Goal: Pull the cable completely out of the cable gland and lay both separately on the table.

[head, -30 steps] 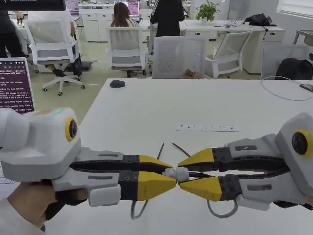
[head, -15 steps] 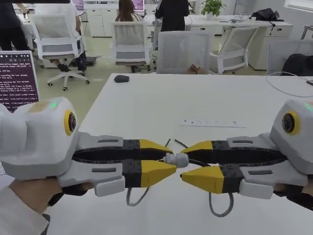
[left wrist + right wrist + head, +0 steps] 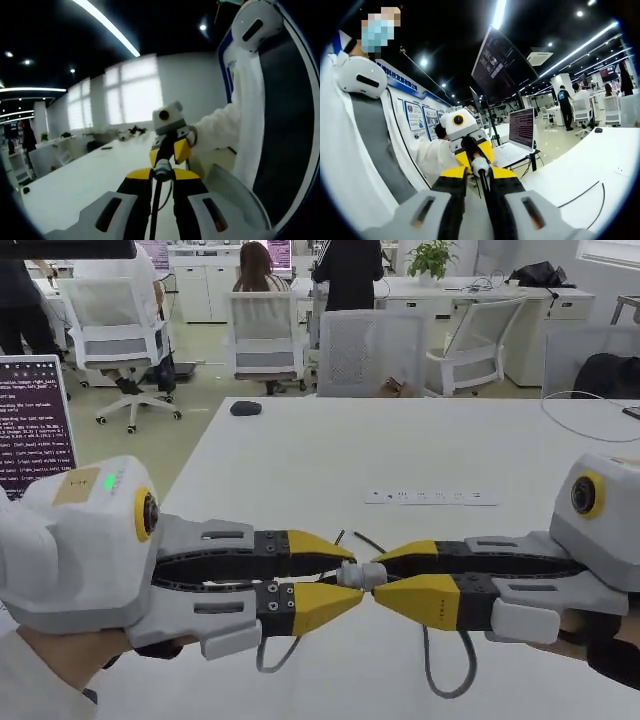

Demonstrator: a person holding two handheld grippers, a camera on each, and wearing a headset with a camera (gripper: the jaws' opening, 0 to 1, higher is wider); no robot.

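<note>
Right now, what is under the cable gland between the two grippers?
Under the cable gland is bare white table, with the grey cable hanging in loops on either side. The yellow fingers cover where the cable enters the gland.

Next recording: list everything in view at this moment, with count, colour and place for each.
cable gland: one, white-grey, between the gripper tips, above the table.
cable: one, dark, running through the gland, hanging in loops either side.
table: one, white, beneath the grippers.
strip: one, white, flat on the table beyond the grippers.
mouse: one, black, far left part of the table.
laptop: one, dark screen, left of the table.
office chairs: several, white, behind the table.
left hand-held gripper: one, grey with yellow jaws, closed on the cable gland.
right hand-held gripper: one, same colours, closed on the cable beside it.
</note>
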